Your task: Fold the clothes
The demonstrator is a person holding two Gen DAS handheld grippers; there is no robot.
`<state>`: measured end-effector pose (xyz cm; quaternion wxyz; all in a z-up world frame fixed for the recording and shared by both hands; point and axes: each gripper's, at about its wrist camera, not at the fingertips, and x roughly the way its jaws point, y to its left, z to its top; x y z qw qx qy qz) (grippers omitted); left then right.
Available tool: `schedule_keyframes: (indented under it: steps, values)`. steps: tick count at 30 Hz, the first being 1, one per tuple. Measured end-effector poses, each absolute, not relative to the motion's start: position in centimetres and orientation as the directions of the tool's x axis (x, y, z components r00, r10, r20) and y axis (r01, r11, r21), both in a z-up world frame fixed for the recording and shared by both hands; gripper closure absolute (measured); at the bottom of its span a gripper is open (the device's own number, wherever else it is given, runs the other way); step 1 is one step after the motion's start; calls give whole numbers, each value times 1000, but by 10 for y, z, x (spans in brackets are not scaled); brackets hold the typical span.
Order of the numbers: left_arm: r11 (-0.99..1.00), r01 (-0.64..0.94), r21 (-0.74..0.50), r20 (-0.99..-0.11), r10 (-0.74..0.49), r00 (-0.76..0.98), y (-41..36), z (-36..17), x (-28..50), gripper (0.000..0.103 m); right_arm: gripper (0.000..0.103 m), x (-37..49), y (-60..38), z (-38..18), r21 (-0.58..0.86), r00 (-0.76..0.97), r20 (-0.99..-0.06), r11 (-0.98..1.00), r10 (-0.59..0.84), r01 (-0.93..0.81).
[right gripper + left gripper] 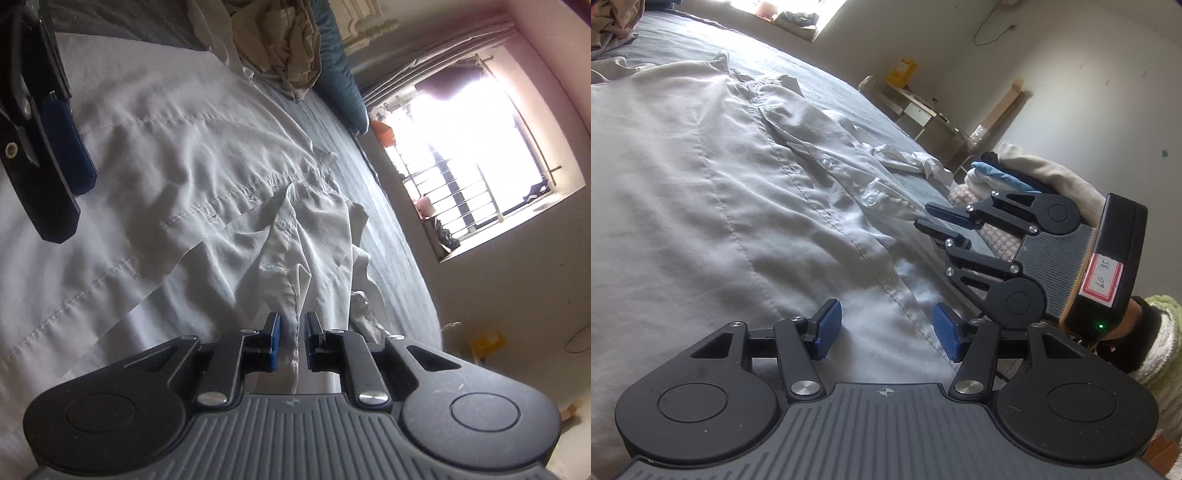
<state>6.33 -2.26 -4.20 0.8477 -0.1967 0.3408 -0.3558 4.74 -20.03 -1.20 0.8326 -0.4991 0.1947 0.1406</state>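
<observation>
Here the white shirt (pixel 746 177) lies spread flat on the grey bed (pixel 683 40). The left gripper (pixel 886 332) sits low over the shirt's edge, its jaws apart with nothing pinched. Further right, the right gripper (pixel 291 341) is turned on its side and pinches the shirt's button strip

The white button-up shirt (pixel 713 155) lies spread across my grey bed (pixel 849 96), front side up, its cloth rumpled with many small wrinkles. Its button placket (pixel 284 236) runs down the middle with clear buttons showing, and the front edge nearest me is bunched up into a raised fold.
</observation>
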Motion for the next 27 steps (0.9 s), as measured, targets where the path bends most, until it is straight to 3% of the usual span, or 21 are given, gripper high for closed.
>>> schedule_keyframes:
  steps: [3,7,10,13,20,23,27]
  values:
    - [671,468,-575,-438,-736,517,-22,-42,62,47,101,59,-210,13,-627,854,-513,642,86,-441]
    - [671,466,-577,-436,-735,519,-20,-41,62,47,101,76,-246,56,-195,767,-581,869,272,-456]
    - [670,463,-580,-434,-735,521,-18,-41,62,47,101,89,-272,64,109,690,-601,896,404,-430]
    - [671,461,-581,-434,-734,522,-17,-41,62,47,101,98,-282,59,290,616,-603,859,506,-422]
    - [677,451,-581,-438,-728,528,-15,-40,63,47,99,97,-239,21,229,486,-716,826,501,-515]
    - [682,445,-580,-440,-722,534,-14,-39,62,47,91,95,-238,19,246,463,-730,825,503,-509]
    - [692,441,-571,-440,-712,547,-13,-33,59,47,72,77,-265,39,316,474,-707,834,525,-453]
